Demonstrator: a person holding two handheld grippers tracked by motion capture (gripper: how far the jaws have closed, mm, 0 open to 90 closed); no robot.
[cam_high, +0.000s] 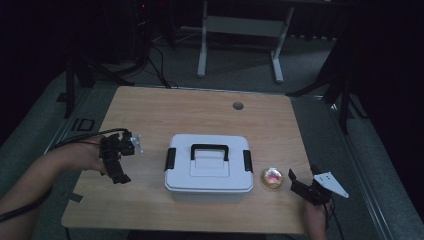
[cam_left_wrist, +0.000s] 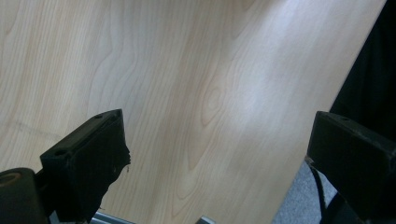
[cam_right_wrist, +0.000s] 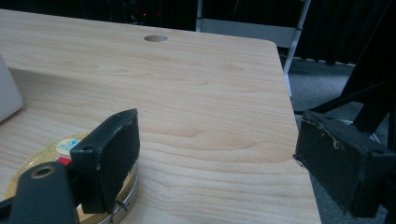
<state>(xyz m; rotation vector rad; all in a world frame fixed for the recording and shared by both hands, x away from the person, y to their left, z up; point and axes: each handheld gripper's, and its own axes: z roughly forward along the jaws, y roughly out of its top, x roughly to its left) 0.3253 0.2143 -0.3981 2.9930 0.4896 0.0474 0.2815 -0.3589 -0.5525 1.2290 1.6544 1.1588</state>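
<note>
The wooden table (cam_high: 165, 107) is being occupied by few items: a white lidded storage box (cam_high: 208, 170) is sitting mid-table, slightly toward the near edge, with a black carry handle (cam_high: 209, 148) lying flat on the lid and a black latch (cam_high: 170, 159) seen on each short end. A round cable hole (cam_high: 238, 106) is seen in the tabletop beyond the box. Past the far edge, grey floor and the white legs of another table frame (cam_high: 240, 40) are being picked up dimly; the surroundings are dark.

A small round gold tin (cam_high: 272, 178) is lying flat on the table just beside the box's right end, apart from it. Its lid is printed with a reddish-pink patch in the high view; in the right gripper view the tin (cam_right_wrist: 46, 158) is showing a gold top with a small blue-and-white mark and a metal rim, partly hidden behind one jaw.

The right gripper (cam_high: 300, 187) is being held near the table's front right corner, just right of the tin, jaws spread wide with nothing between them; tin contact can't be confirmed. The left gripper (cam_high: 116, 160) is being held over the table's left side, well apart from the box, tilted down. In its own view the left gripper (cam_left_wrist: 219, 154) is seen with jaws wide apart over bare wood, nothing gripped.
</note>
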